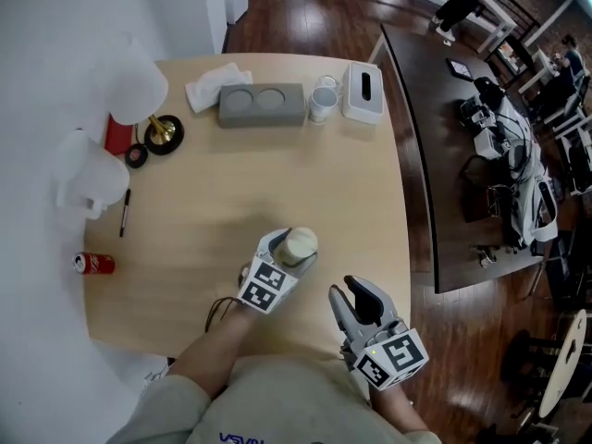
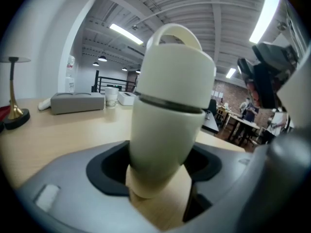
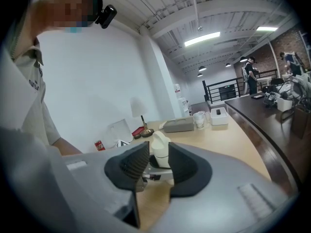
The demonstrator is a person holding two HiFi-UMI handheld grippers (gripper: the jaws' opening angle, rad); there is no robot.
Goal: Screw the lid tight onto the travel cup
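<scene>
- Left gripper (image 2: 159, 169): jaws spread wide, with the cup (image 2: 165, 130) standing between them. Both pads appear to bear on the cup's lower body. I read this as a hold, though a light one cannot be ruled out.
- Cup: upright on the table (image 1: 277, 174), near its front edge and straight before the person.
- Lid (image 2: 177, 72): on top of the cup with its loop handle up. A thin dark seam runs all round where lid meets body. It looks level, but no view shows whether it is screwed fully home.
- Right gripper (image 3: 156, 161): jaws part way apart with a narrow gap and nothing in it. It is held off the table edge, to the right of the cup and nearer the person, well apart from the lid. It points toward the cup, which shows beyond the gap.
- Progress, as judged: the lid is set in place and the body looks steadied. Nothing grips the lid, so no tightening is in hand.
- Remaining, as judged: bring the right gripper to the lid, close on it and turn until it stops, with the left bracing the body.
- Surroundings: a red can (image 1: 94, 264) lies at the table's left. A grey tray (image 1: 262, 104) and a tissue box (image 1: 363, 92) stand at the far edge, all well clear of the work.
</scene>
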